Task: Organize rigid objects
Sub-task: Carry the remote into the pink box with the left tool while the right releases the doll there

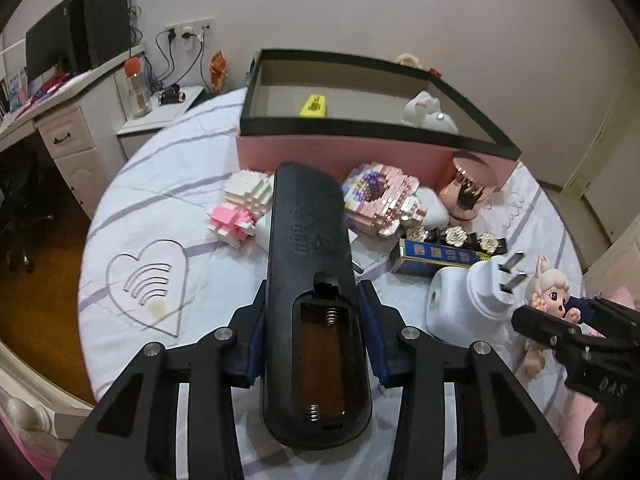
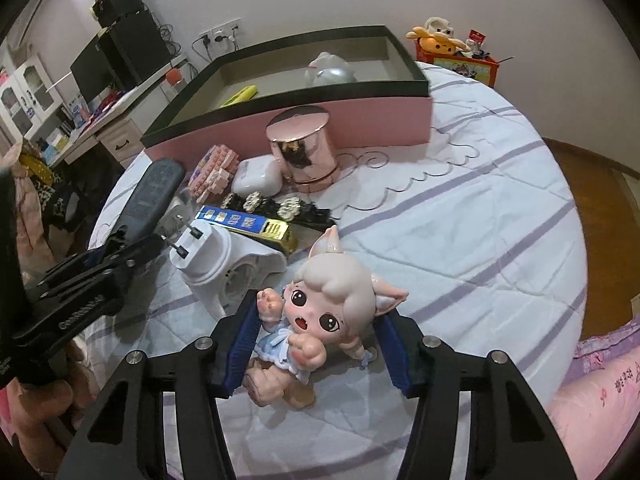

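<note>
1. The left gripper (image 1: 312, 332) has its blue-padded fingers (image 1: 256, 340) clamped against both sides of a black remote control (image 1: 310, 240), which lies back-up with its battery bay uncovered and empty, springs showing.
2. The remote points away from the camera toward a pink box (image 1: 340, 156) with a black rim, standing on the bed (image 1: 168, 208).
3. The right gripper (image 2: 316, 344) sits around a small doll (image 2: 320, 308) with pale hair and pointed ears. The left pad touches its raised paw, while the right pad is just beside the doll's ear and hair; whether it presses there cannot be told.
4. The doll rests on the white bedcover with lilac stripes, tilted back, near a white plug adapter (image 2: 216, 256).
5. Between the adapter and the box lie a blue and gold carton (image 2: 248, 226), black hair clips with pale flowers (image 2: 276, 204), a pink block model (image 2: 214, 174), a white case (image 2: 258, 176) and a shiny rose-gold canister (image 2: 304, 148).
6. Inside the box lie a yellow object (image 1: 314, 106) and a white rabbit figure (image 1: 428, 114).
7. A desk (image 1: 52, 108) with monitors stands beside the bed.
</note>
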`<state>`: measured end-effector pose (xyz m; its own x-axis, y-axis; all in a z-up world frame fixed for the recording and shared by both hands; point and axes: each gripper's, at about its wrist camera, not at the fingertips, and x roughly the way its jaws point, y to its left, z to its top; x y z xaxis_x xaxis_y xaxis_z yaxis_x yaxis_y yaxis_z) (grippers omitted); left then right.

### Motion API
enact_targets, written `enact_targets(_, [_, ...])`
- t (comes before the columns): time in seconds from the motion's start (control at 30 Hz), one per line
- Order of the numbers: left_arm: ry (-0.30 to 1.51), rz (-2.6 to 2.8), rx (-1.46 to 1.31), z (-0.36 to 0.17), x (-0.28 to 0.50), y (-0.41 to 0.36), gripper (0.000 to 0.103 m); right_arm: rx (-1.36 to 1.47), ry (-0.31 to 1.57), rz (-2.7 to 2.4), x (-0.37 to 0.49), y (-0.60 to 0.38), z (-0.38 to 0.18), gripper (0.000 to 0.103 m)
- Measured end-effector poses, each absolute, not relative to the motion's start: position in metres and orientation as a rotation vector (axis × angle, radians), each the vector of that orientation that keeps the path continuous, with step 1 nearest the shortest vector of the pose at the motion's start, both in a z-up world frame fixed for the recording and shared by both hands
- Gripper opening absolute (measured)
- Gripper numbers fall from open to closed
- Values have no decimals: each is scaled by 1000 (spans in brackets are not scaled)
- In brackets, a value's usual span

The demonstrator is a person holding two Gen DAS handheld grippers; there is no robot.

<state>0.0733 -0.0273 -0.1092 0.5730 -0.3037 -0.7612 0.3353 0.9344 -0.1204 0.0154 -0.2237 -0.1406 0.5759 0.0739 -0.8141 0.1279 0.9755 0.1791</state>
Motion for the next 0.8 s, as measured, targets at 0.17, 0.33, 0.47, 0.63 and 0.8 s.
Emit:
enact_targets(0.17, [858,-387,31,-98,67,-21,34,239,948,-49,11,-230,-136,57])
enact_targets(0.33, [953,-348,50,-123,86,-23,35,240,954,-49,11,-228,-137,57])
enact_targets(0.47, [951,-350,46,-126,99,-25,43,235,965,-44,12,-226,-140,57])
enact_targets(0.63, [950,-383,1,-124,102,-23,42,230,967,-40,14,-224,-140,57])
enact_targets(0.8, [925,-394,-11,-118,84,-17,41,231,959,-37,14,-226,-137,57])
